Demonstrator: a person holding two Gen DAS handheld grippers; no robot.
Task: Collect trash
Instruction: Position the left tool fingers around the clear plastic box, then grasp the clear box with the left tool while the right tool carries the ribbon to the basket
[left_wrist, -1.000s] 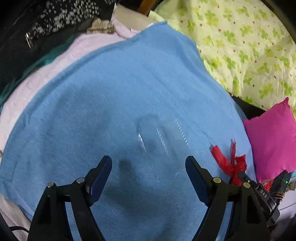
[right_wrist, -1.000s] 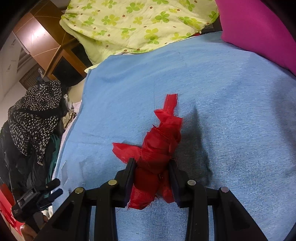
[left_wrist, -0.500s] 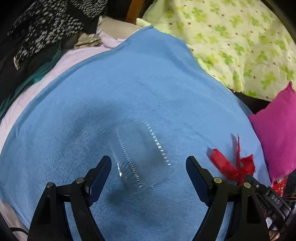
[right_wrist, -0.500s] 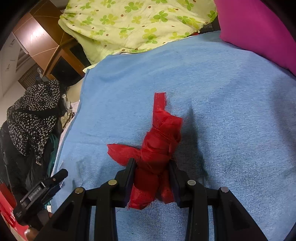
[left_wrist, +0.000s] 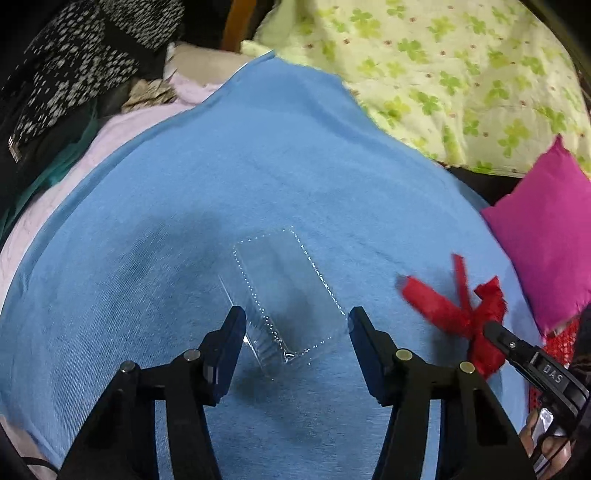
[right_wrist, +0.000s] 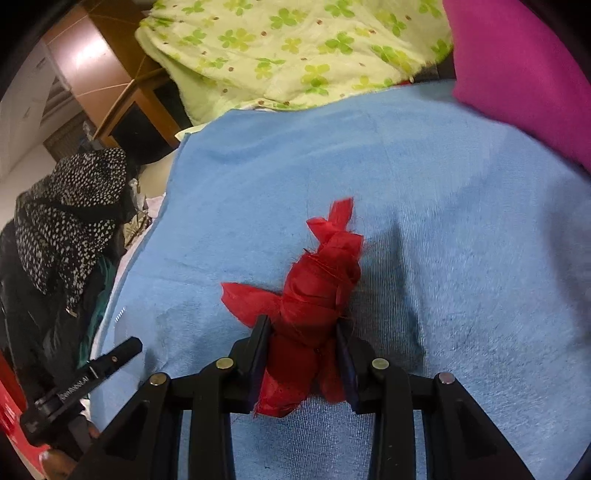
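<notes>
A blue blanket (left_wrist: 258, 177) covers the bed, with a clover-print quilt (left_wrist: 461, 74) and a magenta pillow (left_wrist: 546, 236) along its far edge. The left hand-held gripper (left_wrist: 295, 328) is closing — a clear plastic tray (left_wrist: 284, 291) lies on the blanket between its jaws, not yet pinched. The right hand-held gripper (right_wrist: 301, 339) is clamped tight on a red cloth bundle (right_wrist: 314, 295) — just above the blanket.

Clear plastic tray (left_wrist: 284, 295) on blue blanket (left_wrist: 258, 166)
</notes>
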